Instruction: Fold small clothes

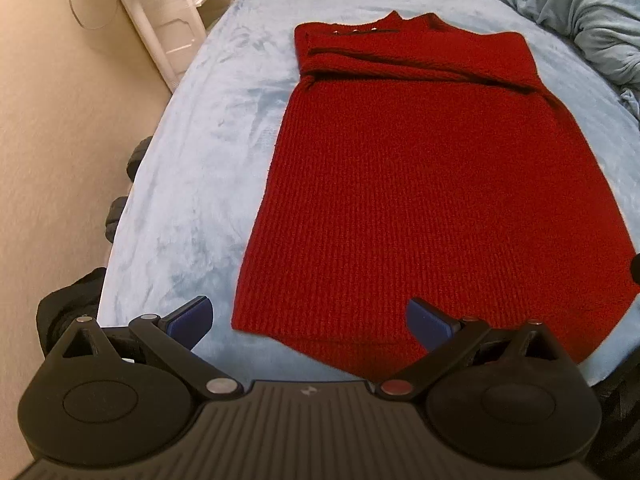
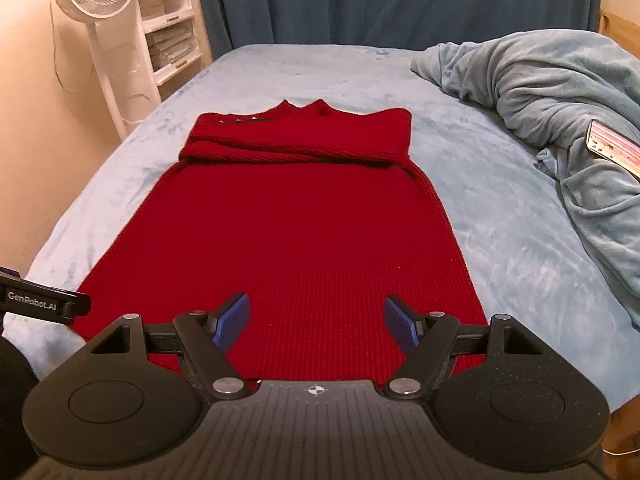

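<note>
A red knitted sweater (image 1: 432, 184) (image 2: 304, 232) lies flat on the pale blue bed, collar at the far end and both sleeves folded across the chest. My left gripper (image 1: 310, 320) hovers open over the hem's near left corner, nothing between its blue pads (image 1: 192, 314). My right gripper (image 2: 316, 322) hangs open above the hem's near right part, its blue pads (image 2: 234, 318) apart and empty. The left gripper's body (image 2: 44, 304) shows at the left edge of the right wrist view.
A bunched grey-blue blanket (image 2: 560, 120) covers the bed's right side with a phone (image 2: 614, 146) on it. A white fan (image 2: 100, 8) and a shelf (image 2: 172, 32) stand left of the bed. Dark curtains (image 2: 380, 0) hang behind. The bedsheet (image 1: 192, 152) drops off at the left.
</note>
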`<state>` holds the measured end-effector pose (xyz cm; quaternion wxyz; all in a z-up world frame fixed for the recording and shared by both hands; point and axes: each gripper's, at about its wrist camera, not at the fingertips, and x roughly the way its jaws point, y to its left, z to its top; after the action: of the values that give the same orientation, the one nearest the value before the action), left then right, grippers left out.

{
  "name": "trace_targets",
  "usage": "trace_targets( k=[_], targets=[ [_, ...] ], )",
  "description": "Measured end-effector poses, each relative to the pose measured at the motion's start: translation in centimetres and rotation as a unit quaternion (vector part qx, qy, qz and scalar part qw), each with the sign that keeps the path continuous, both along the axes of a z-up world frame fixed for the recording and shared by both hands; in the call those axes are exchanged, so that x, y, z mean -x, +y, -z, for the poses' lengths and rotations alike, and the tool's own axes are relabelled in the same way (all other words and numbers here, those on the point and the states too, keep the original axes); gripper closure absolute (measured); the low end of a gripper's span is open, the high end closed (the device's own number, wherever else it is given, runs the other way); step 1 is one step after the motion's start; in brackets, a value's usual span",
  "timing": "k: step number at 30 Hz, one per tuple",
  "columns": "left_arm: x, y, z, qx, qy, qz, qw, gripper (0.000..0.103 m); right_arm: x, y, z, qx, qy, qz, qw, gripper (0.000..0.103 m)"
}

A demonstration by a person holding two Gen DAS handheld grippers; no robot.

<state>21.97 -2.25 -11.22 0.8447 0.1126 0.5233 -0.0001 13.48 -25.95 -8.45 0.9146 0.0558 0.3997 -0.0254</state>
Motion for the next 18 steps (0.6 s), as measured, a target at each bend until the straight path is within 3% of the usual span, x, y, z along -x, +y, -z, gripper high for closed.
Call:
trace_targets(
  k=[4, 7, 10, 13, 18],
  targets=[
    [-1.2, 0.2, 1.0, -0.006, 0.006, -0.001, 1.0000, 0.000, -1.1, -0.5, 0.9, 0.007, 0.007, 0.003, 1.000, 0.027],
    [-2.9, 1.0, 2.3, -0.009, -0.012, 0.008, 0.9999, 0.000, -2.3, -1.6, 2.0, 0.017, 0.006, 0.005, 1.000, 0.024],
    [-5.6, 2.6, 4.8, -0.025, -0.036, 0.023, 0.9988, 0.000, -4.1, -4.6, 3.8, 0.049, 0.004, 0.035, 0.998, 0.018],
    [-8.8, 4.7, 7.6, -0.033, -0.020, 0.030, 0.9988, 0.000, -6.3, -8.8, 5.9, 0.055, 0.019, 0.074, 0.996, 0.018],
    [-11.9, 7.7, 10.4, 0.027, 0.023, 0.023, 0.9991, 0.000, -10.0, -14.9, 10.8, 0.028, 0.090, 0.093, 0.991, 0.017]
  ],
)
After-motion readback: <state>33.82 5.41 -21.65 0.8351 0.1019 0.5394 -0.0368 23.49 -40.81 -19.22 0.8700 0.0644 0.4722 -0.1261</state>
